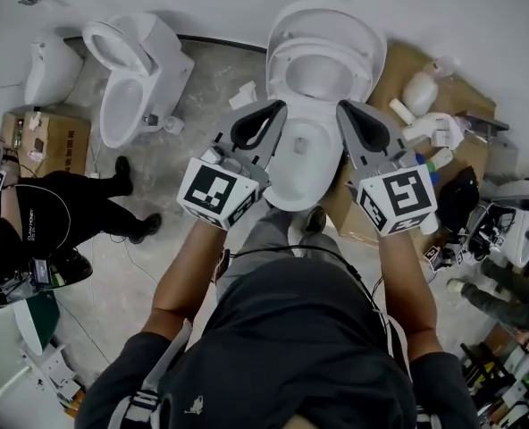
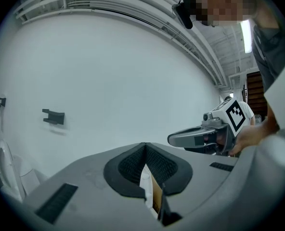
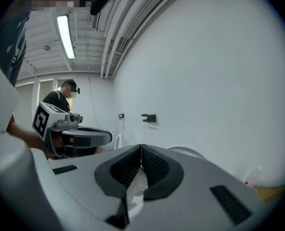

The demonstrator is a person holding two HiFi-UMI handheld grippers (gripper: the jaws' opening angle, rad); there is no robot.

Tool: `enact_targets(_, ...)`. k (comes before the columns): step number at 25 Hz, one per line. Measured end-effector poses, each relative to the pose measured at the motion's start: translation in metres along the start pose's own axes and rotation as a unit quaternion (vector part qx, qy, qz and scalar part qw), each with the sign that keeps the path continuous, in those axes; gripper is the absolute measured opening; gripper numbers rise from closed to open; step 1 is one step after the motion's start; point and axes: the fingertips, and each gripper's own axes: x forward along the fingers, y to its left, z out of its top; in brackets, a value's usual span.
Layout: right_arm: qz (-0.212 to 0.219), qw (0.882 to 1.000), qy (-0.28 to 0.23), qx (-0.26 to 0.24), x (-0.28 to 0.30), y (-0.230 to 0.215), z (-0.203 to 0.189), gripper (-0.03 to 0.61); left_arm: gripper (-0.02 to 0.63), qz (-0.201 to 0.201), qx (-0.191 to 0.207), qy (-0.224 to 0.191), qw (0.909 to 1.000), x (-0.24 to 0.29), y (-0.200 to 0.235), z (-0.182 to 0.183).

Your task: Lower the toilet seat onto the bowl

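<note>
In the head view a white toilet stands against the wall, its seat and lid raised upright behind the bowl. My left gripper hovers over the bowl's left side, just below the raised seat. My right gripper hovers over the right side at the same height. Both are shut with nothing between the jaws, and neither touches the seat. The left gripper view shows its closed tips pointing at the bare wall, with the right gripper beside them. The right gripper view shows closed tips and a white seat edge.
A second toilet and a white fixture stand at the left, with a cardboard box and a person in black. Flattened cardboard with bottles lies right of the bowl. Another person sits at the right.
</note>
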Motion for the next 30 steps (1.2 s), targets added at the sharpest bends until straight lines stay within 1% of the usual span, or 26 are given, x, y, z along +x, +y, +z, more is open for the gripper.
enact_targets(7,-0.015,0.999,0.023,-0.019,0.041,-0.028,-0.013,0.008,0.003,-0.009,-0.017,0.015,0.9997,0.015,0.027,-0.014)
enact_targets(12,-0.026,0.998,0.045,-0.037,0.075,-0.057,-0.029,0.009,0.003,-0.022,-0.010,0.027,0.9993,0.025,0.044,-0.030)
enact_targets(16,-0.033,0.996,0.067,-0.048,0.100,-0.076,-0.046,0.011,0.003,-0.022,-0.021,0.034,0.9989,0.028,0.054,-0.041)
enact_targets(17,-0.034,0.995,0.073,-0.050,0.106,-0.081,-0.051,0.019,0.003,-0.021,-0.025,0.035,0.9989,0.030,0.057,-0.043)
enact_targets(20,-0.036,0.993,0.094,-0.058,0.126,-0.095,-0.065,0.086,0.003,-0.022,-0.035,0.037,0.9985,0.034,0.064,-0.049)
enact_targets(22,-0.041,0.991,0.108,-0.070,0.139,-0.107,-0.076,0.097,0.003,-0.022,-0.043,0.039,0.9981,0.038,0.067,-0.053)
enact_targets(26,-0.047,0.984,0.142,-0.101,0.163,-0.130,-0.105,0.138,0.003,-0.023,-0.050,0.048,0.9973,0.040,0.073,-0.068)
enact_targets(30,-0.050,0.976,0.174,-0.118,0.180,-0.149,-0.134,0.149,0.003,-0.025,-0.052,0.057,0.9967,0.040,0.079,-0.084)
